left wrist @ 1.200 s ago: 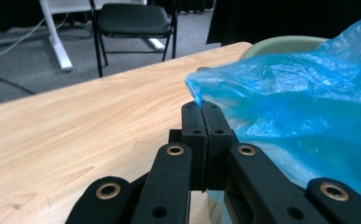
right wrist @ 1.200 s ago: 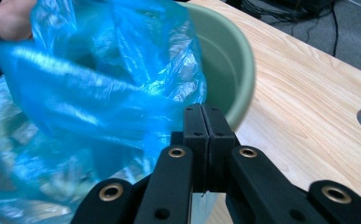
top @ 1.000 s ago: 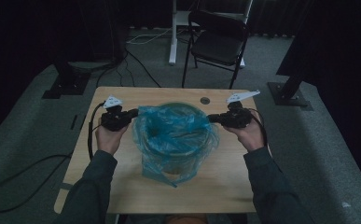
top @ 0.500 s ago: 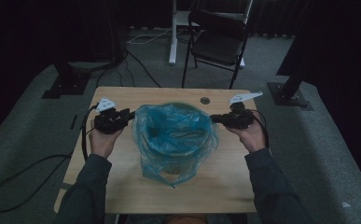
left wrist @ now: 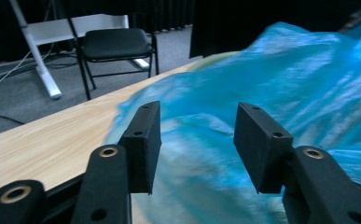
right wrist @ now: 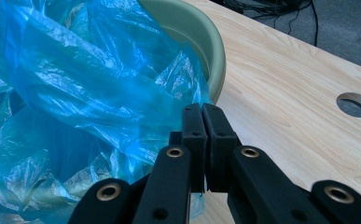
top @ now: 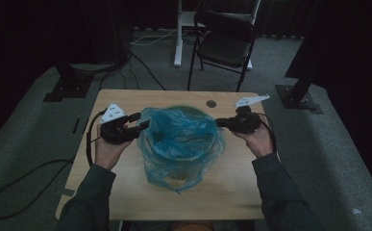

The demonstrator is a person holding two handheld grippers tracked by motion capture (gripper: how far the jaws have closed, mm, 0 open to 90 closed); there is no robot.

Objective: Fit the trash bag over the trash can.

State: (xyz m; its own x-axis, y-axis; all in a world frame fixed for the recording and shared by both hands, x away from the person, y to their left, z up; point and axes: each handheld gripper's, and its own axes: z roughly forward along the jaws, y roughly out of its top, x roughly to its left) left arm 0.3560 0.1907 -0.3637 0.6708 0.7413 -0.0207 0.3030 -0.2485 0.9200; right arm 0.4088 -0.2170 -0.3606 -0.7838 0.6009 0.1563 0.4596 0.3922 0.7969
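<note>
On the light wooden table [top: 126,192], the left gripper [top: 136,130] sits just beside the left edge of the crinkled translucent blue plastic bag [top: 181,139]; its jaws have just been opening and stand apart, nothing between them. The bag lines a round pale green bin [right wrist: 201,37] at the table's middle. The right gripper [top: 220,122] is clamped on the bag's right edge.

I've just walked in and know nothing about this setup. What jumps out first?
The crinkly blue bag is what catches the eye: it is draped over a pale green bin in the middle of the wooden table. The right gripper pinches the bag's edge at the bin's rim. The left gripper has just been opening, its fingers apart with the bag beyond them, not pressed.
</note>
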